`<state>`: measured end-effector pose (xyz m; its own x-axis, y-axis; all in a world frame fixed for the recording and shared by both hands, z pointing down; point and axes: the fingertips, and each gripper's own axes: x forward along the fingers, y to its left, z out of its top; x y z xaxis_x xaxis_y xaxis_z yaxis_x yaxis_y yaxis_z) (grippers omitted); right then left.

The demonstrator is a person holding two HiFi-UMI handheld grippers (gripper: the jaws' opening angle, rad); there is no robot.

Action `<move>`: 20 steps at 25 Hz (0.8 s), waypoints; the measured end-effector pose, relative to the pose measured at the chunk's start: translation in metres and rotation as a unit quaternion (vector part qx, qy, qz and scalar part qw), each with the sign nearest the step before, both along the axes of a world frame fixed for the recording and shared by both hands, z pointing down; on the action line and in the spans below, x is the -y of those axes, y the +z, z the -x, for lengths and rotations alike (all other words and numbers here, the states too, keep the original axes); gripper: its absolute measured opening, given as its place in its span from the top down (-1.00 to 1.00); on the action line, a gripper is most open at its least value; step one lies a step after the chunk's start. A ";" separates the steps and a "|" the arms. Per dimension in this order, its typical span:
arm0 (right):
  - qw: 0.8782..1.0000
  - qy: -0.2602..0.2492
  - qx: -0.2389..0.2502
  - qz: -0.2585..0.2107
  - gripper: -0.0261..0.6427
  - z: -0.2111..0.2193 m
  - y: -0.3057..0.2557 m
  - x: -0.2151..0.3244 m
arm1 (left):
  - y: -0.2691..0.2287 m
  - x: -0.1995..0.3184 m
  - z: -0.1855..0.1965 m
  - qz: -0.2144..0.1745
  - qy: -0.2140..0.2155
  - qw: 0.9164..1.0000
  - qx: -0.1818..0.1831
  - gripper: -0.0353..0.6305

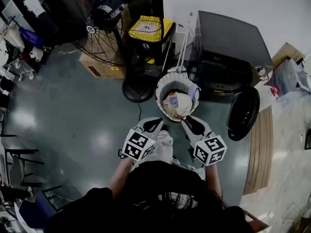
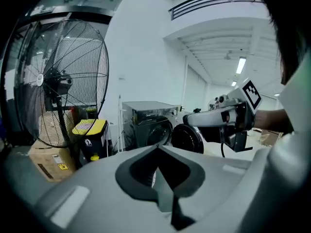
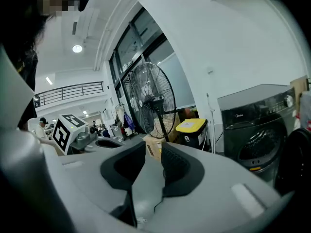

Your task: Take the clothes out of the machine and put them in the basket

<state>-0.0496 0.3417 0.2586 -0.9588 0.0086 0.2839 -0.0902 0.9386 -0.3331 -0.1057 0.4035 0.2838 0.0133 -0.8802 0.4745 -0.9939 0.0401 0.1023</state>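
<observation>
Closest in, the left gripper (image 2: pixel 156 152) has its jaws drawn together at the tips with no garment in them. Only a thin pale sliver shows low in the slit, possibly just the background behind. The right gripper (image 3: pixel 153 152) stands a little apart, and the cardboard box (image 3: pixel 154 148) across the room shows straight through its gap, so it carries nothing either. Both are held up in front of the person, aimed towards the basket (image 1: pixel 160 86), and neither touches it.

The basket stands on the floor just beyond them, already loaded with a heap of pale clothes (image 1: pixel 179 105) and a bluish piece draped at its right rim. So part of the job looks done. Behind it the machine (image 1: pixel 228 47) has its round door (image 1: pixel 244 113) swung wide open. That suggests the unloading is not yet closed off and another reach into the drum may be due.

What is left cannot be counted. From above the drum mouth is hidden under the machine's top, and in the right gripper view the opening is dark and too small to show any cloth. The pale shape between the two grippers in the head view is also hard to read. Farther back stand the big fan (image 1: pixel 112 18) and a yellow-lidded bin (image 1: pixel 148 30)
</observation>
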 end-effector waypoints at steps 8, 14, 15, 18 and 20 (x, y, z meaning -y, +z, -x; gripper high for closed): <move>1.000 -0.011 0.002 -0.023 0.73 -0.016 -0.005 -0.014 | -0.001 -0.006 -0.023 -0.003 0.013 1.000 0.003 0.88; 1.000 -0.011 0.014 -0.025 0.86 -0.020 -0.009 -0.017 | -0.001 -0.009 -0.031 0.002 0.018 1.000 0.009 0.88; 0.999 -0.012 0.016 -0.025 0.86 -0.021 -0.010 -0.018 | -0.002 -0.010 -0.032 0.001 0.018 1.000 0.010 0.87; 0.999 -0.015 0.019 -0.026 0.86 -0.023 -0.012 -0.021 | -0.006 -0.012 -0.034 -0.002 0.019 1.000 0.014 0.88; 0.999 -0.017 0.021 -0.027 0.86 -0.024 -0.013 -0.023 | -0.010 -0.012 -0.036 -0.005 0.021 1.000 0.018 0.88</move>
<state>-0.0259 0.3649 0.2461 -0.9692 0.0272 0.2448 -0.0450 0.9576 -0.2845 -0.0699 0.4153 0.2741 0.0335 -0.8836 0.4670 -0.9977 -0.0024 0.0670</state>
